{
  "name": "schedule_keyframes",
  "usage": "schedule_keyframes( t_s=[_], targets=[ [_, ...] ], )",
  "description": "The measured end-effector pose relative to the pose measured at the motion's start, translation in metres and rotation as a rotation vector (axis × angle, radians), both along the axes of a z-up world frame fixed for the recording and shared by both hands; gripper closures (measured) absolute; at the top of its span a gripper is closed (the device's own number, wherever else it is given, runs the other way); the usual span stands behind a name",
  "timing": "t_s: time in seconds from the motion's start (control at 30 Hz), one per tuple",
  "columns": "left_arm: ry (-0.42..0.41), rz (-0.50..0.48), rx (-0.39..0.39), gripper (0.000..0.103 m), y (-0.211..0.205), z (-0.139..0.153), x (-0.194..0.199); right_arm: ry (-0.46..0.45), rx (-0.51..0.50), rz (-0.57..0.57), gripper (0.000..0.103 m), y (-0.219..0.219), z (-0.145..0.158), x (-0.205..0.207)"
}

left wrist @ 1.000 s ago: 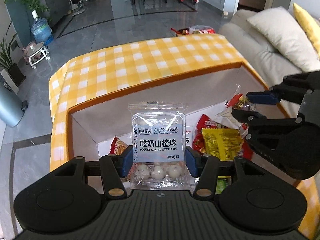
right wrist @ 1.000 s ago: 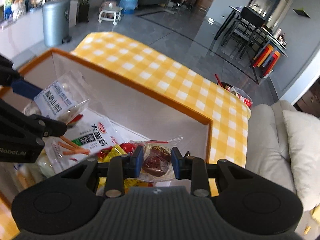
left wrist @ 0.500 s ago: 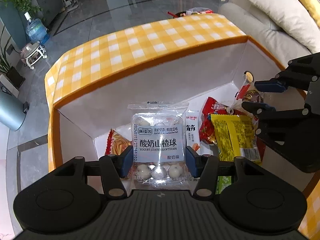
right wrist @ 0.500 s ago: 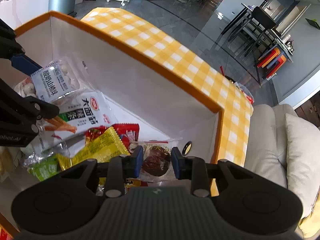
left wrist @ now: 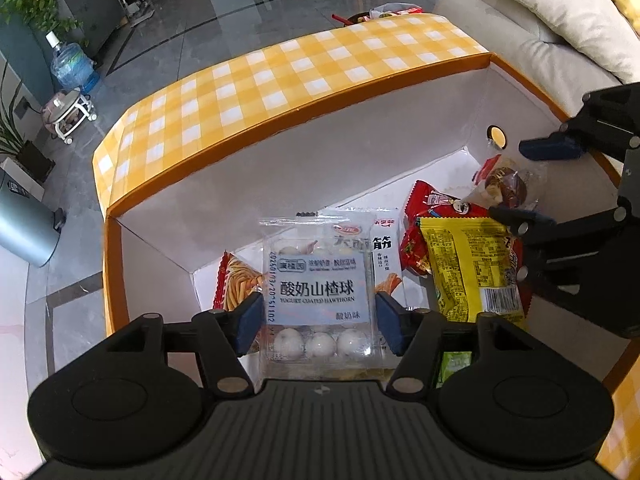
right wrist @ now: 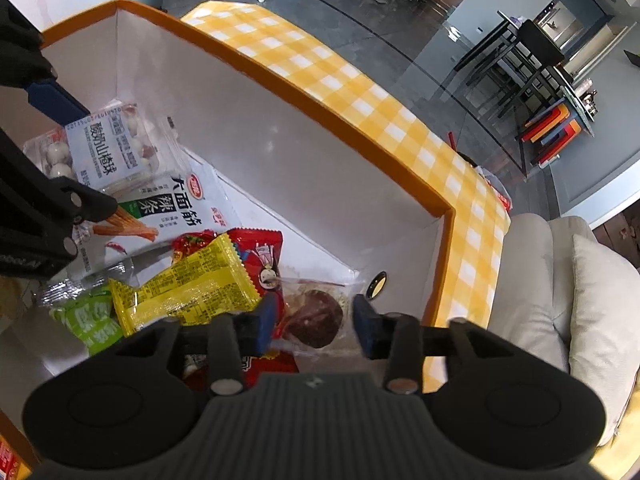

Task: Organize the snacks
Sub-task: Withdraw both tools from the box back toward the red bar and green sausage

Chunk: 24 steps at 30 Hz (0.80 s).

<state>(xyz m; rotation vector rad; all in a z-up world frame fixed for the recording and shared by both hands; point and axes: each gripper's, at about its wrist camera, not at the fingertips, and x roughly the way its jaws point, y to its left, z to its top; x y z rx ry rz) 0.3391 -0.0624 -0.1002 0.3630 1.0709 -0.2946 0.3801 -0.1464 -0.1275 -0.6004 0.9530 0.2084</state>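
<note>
Living room, grey tile floor, sofa (left wrist: 520, 32) on the right. Yellow-check storage box (left wrist: 280, 76) with white inner walls sits open in front, snacks piled on its floor.

Left gripper (left wrist: 318, 322): jaws have just been opening. Yogurt hawthorn pack (left wrist: 318, 288) sits between the blue pads, but gaps show on both sides, so it's let go and lying on the noodle-strip pack (right wrist: 160, 208) at the near-left of the box.

Right gripper (right wrist: 316, 322): jaws have also just been opening. Brown wrapped candy (right wrist: 316, 318) is between the pads, not pinched as far as I can tell, lying at the far-right end of the box beside the red pack (right wrist: 260, 256) and yellow pack (right wrist: 188, 292).

Key relation: both items are directly below and between their own jaws, inside the box walls. Judgement: the drop is done, and the next move is straight up and out. Hawthorn pack's long axis runs away from the left gripper, so a straight lift should clear it. Risk: clear wrapper catching on a pad.
</note>
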Motion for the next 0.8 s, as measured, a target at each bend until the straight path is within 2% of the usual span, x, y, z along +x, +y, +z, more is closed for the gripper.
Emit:
schedule_keyframes(
  t_s=[0.17,0.37,0.57,0.8],
  targets=[
    [-0.029,-0.025,0.008,0.027,-0.002,0.010,-0.004,0.011,0.028,0.003,0.040,-0.001,0.004,0.000],
    [-0.066,-0.023,0.024,0.024,0.002,0.023,-0.008,0.011,0.053,0.020,0.026,0.002,0.018,-0.002],
    [-0.113,0.003,0.005,0.023,0.010,0.043,-0.017,-0.026,0.110,0.006,0.022,0.002,0.040,-0.012],
    [-0.224,0.055,-0.029,0.023,0.017,0.077,-0.043,-0.075,0.240,-0.069,0.020,-0.005,0.075,-0.027]
  ],
)
